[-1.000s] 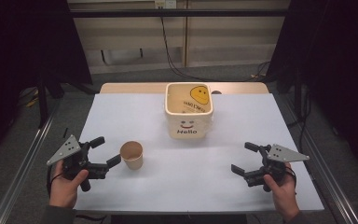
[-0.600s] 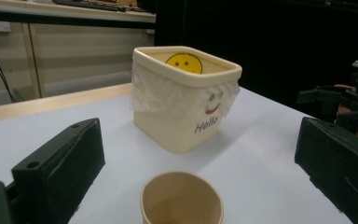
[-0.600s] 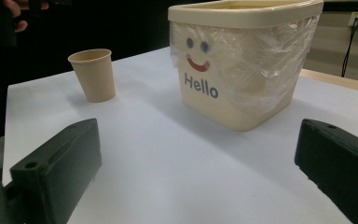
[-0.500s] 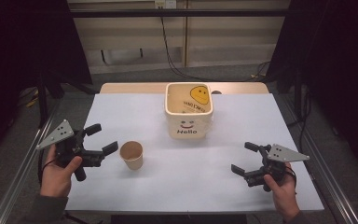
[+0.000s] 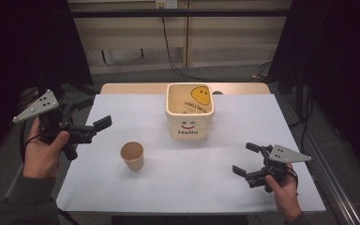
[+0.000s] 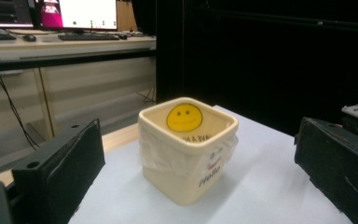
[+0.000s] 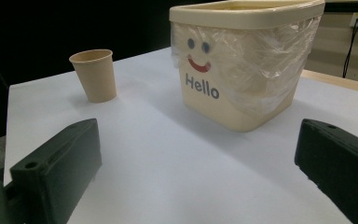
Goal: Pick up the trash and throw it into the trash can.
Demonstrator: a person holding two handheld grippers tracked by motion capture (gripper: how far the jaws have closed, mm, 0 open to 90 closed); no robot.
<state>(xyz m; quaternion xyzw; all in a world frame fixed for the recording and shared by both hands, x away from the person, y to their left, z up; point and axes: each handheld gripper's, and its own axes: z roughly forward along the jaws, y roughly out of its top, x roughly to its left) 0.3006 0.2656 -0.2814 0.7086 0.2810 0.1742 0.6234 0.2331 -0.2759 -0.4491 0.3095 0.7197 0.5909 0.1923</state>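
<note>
Paper cup (image 5: 132, 155) upright, apart from both gaping tongs, near bin (image 5: 190, 117)

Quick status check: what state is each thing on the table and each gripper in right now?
Paper cup: upright, open end up, standing free on the table, nothing gripping it.
Bin: upright, no lid, lined with a clear plastic bag.
Left gripper: open, raised above the table's left edge, holding nothing.
Right gripper: open, low over the table, holding nothing.
</note>
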